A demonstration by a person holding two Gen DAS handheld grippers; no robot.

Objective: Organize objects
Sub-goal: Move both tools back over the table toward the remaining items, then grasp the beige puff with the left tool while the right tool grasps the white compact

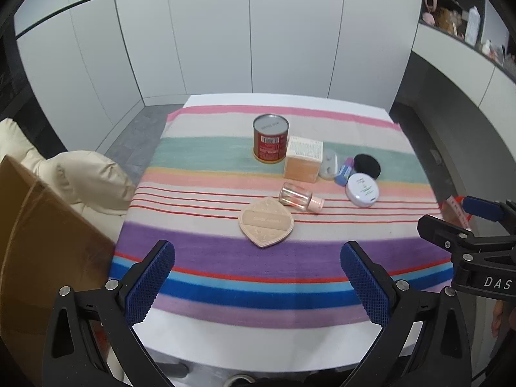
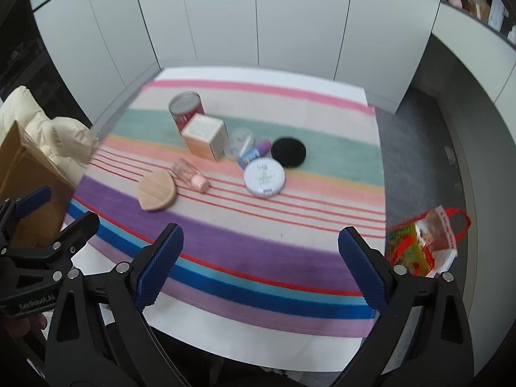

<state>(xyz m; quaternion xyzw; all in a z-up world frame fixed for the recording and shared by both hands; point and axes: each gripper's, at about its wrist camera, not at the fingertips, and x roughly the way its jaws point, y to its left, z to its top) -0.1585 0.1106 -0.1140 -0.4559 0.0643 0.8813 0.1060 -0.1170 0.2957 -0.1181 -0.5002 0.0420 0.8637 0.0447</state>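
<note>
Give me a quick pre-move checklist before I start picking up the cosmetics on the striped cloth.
1. Left gripper open and empty: ok.
2. Right gripper open and empty: ok.
3. Glass bottle upright: not ok, it lies on its side.
4. Beige puff free to grasp: ok, flat on the striped cloth, close beside the bottle; contact cannot tell.
5. White compact closed: ok, lid appears shut.
6. Destination container for the items: cannot tell, none evident on the cloth.

The striped cloth (image 1: pixel 225 254) is matt woven fabric, the can (image 1: pixel 270 142) glossy metal (paper label), the bottle (image 1: pixel 295 196) clear glass, the box (image 1: pixel 303 159) cardboard.
</note>
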